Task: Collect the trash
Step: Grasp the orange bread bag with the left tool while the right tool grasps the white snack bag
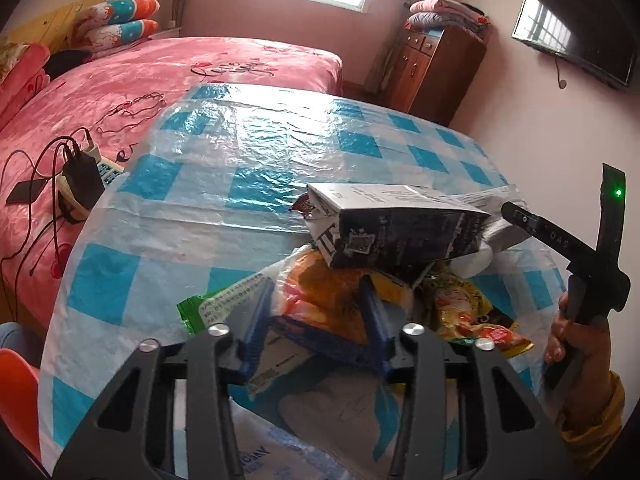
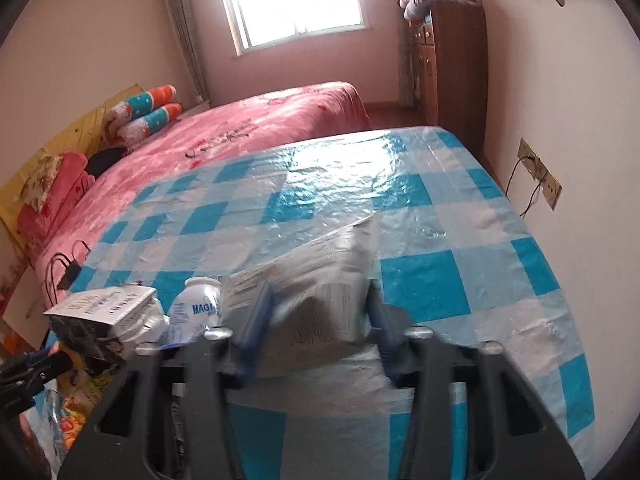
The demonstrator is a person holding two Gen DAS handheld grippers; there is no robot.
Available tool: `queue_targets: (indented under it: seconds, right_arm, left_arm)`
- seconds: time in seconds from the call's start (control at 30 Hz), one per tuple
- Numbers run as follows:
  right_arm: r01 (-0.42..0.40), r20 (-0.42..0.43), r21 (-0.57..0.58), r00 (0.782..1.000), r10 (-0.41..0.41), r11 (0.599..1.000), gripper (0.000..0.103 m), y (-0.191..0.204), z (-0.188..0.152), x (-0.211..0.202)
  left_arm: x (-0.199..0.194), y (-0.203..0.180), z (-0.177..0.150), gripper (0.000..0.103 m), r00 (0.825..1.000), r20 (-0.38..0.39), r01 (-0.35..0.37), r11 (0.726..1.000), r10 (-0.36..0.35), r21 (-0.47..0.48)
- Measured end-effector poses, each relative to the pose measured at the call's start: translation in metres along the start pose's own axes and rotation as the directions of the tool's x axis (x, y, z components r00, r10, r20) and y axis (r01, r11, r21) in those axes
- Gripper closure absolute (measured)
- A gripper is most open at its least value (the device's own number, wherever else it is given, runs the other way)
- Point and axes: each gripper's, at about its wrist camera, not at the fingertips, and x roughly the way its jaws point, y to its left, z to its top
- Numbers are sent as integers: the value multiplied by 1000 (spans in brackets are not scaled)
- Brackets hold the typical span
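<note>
A heap of trash lies at the near edge of the table, which is covered by a blue-and-white checked cloth [image 1: 280,140]. My left gripper [image 1: 316,286] is shut on an orange snack bag [image 1: 320,308], its blue fingers [image 1: 260,312] pressing both sides. A black-and-white carton [image 1: 400,224] rests on top of the heap, with a green wrapper [image 1: 208,304] and a yellow packet [image 1: 468,304] beside it. My right gripper [image 2: 320,288] is shut on a crumpled grey mailer bag [image 2: 332,264]. A white bottle [image 2: 198,304] stands just left of the mailer bag. A hand [image 1: 576,332] holds the right gripper.
A pink bed [image 1: 140,80] runs along the table's left side, with a power strip and chargers [image 1: 80,176] on it. A wooden cabinet [image 1: 436,68] stands by the far wall and a TV [image 1: 576,28] hangs on the right wall. A wall socket [image 2: 540,172] is near the table.
</note>
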Motion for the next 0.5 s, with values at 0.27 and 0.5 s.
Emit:
queue_targets:
  seconds: [0.27,0.5]
  right_arm:
    - [-51,24,42,998,50,998,74,-4,-1,-18]
    - [-29,74,26,997,27,999,77,2,-3,-45]
  left_arm:
    - [-7,5,-8,78,999,33,34,996,-31,-77]
    - [-23,13,-13,87,994,63,92,988,-85,-125]
